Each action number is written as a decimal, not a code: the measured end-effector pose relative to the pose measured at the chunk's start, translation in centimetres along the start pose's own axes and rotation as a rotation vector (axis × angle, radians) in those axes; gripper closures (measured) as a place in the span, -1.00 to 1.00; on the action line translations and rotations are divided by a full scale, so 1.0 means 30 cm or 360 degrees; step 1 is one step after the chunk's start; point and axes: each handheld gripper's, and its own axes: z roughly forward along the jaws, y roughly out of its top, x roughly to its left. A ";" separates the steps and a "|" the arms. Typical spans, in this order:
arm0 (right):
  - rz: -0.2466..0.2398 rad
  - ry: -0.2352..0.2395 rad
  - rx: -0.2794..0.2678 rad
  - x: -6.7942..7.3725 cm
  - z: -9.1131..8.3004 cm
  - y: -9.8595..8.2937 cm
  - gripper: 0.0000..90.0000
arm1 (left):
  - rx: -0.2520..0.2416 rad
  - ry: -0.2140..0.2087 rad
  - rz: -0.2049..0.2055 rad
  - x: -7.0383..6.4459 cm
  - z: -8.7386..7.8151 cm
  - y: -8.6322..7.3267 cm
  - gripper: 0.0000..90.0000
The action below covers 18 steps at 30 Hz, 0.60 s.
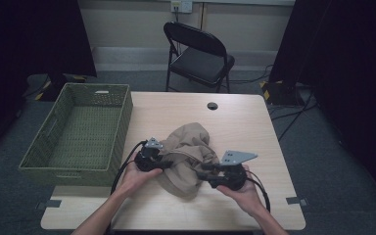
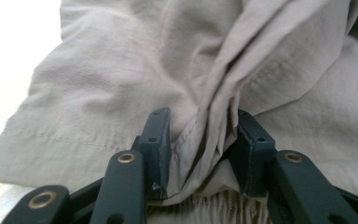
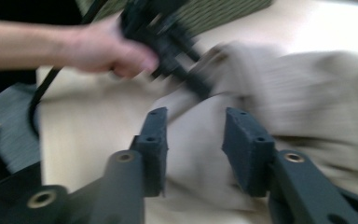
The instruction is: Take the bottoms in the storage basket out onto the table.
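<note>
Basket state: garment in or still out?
Out. The beige garment lies bunched on the table, right of the green basket, whose visible floor is bare.

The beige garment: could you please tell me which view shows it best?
The high view: the whole beige garment lies bunched on the table. The left gripper view gives close folds; the right gripper view is blurred.

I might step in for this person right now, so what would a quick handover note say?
Left tongs: pinching a bunched fold of the beige garment.
Right tongs: open, over the garment's near side, gripping nothing.
The garment lies crumpled mid-table; the green woven basket sits at the left edge, nothing in it.
Done: one hold taken.
Left, probably: a second hold, then folding it or moving it to the basket.
</note>
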 end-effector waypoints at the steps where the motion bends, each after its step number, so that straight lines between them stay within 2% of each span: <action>1: -0.0007 0.0039 0.0028 0.014 0.025 -0.006 0.42 | -0.0015 -0.0004 -0.0020 0.004 -0.002 -0.001 0.36; 3: -0.0040 0.0093 0.0076 0.045 0.070 -0.014 0.40 | -0.0008 -0.0005 -0.0022 0.007 -0.003 -0.004 0.36; 6: -0.0065 0.0156 0.0095 0.084 0.122 -0.014 0.20 | 0.0001 -0.0005 -0.0018 0.007 0.000 -0.004 0.37; 9: -0.0131 0.0135 0.0168 0.097 0.168 -0.032 0.11 | 0.0004 -0.0003 -0.0019 0.007 0.003 -0.005 0.36; 10: -0.0132 0.0126 0.0168 0.095 0.174 -0.041 0.10 | 0.0005 -0.0004 -0.0020 0.008 0.002 -0.005 0.37; 11: -0.0132 0.0126 0.0168 0.095 0.174 -0.041 0.10 | 0.0005 -0.0004 -0.0020 0.008 0.002 -0.005 0.36; 13: -0.0181 0.0104 0.0174 0.096 0.180 -0.048 0.10 | -0.0010 -0.0009 -0.0034 0.012 0.000 -0.006 0.36; 18: -0.0257 0.0014 0.0194 0.086 0.169 -0.046 0.01 | -0.0025 -0.0010 -0.0054 0.015 -0.009 -0.004 0.36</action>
